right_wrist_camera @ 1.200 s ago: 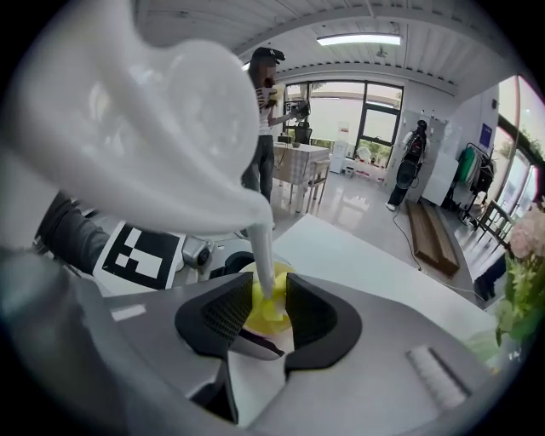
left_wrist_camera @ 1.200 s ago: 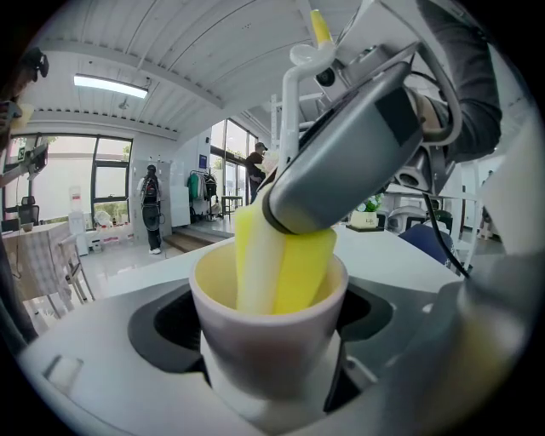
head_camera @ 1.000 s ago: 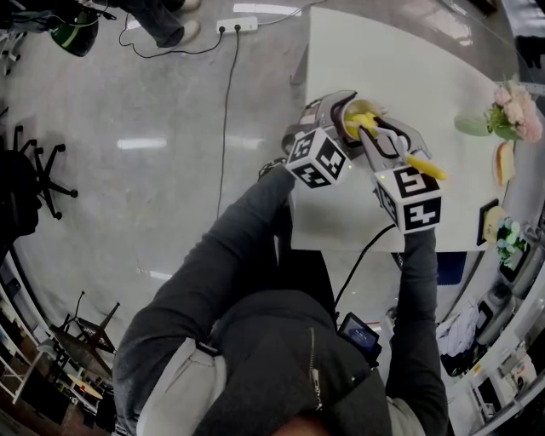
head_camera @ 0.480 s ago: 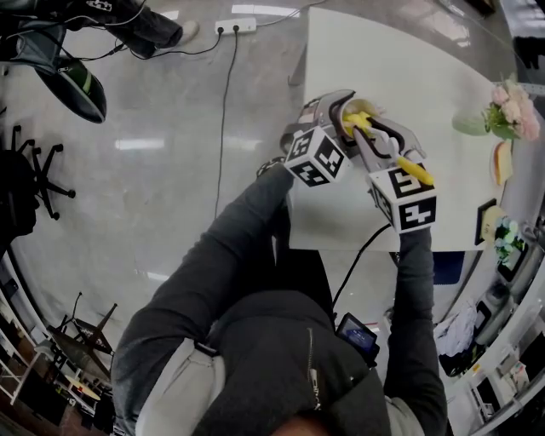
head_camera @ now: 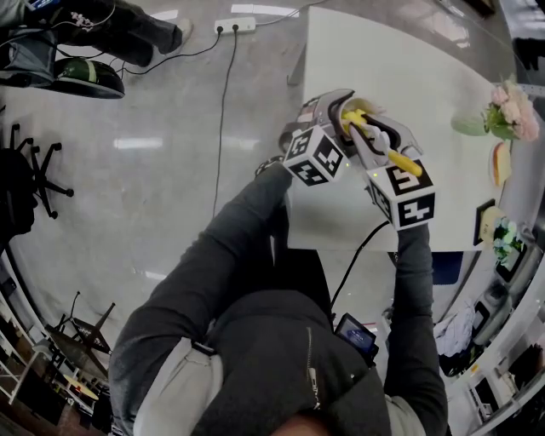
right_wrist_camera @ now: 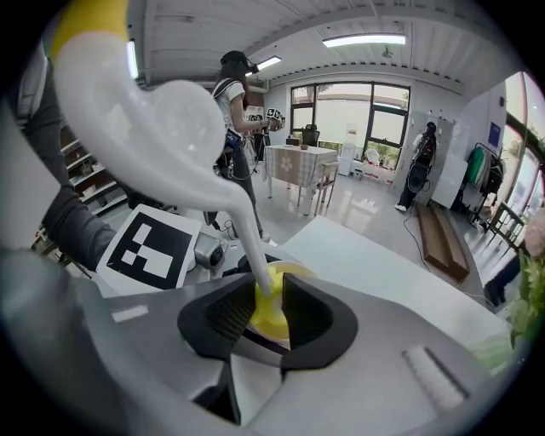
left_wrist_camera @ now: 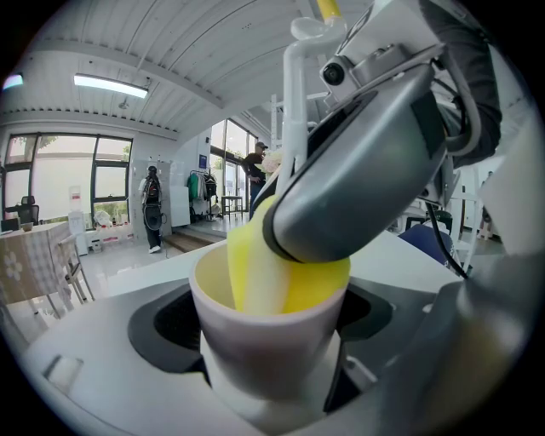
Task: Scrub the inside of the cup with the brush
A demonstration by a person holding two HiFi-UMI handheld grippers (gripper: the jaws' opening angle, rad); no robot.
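Observation:
My left gripper is shut on a pale cup and holds it tilted above the white table's near left part. In the left gripper view the cup sits between the two dark pads, its inside yellow. My right gripper is shut on the brush's white stem. The yellow handle end sticks out toward me. The yellow sponge head is inside the cup, against its wall. In the right gripper view the sponge head shows just past the jaws, partly hidden by them.
The white table carries pink flowers and small items along its right edge. On the grey floor to the left lie a power strip and its cable, with a black chair base further left. People stand in the background.
My right gripper has shifted slightly left toward the cup, and the brush's yellow handle end has moved in with it. The cup and left gripper have stayed put.

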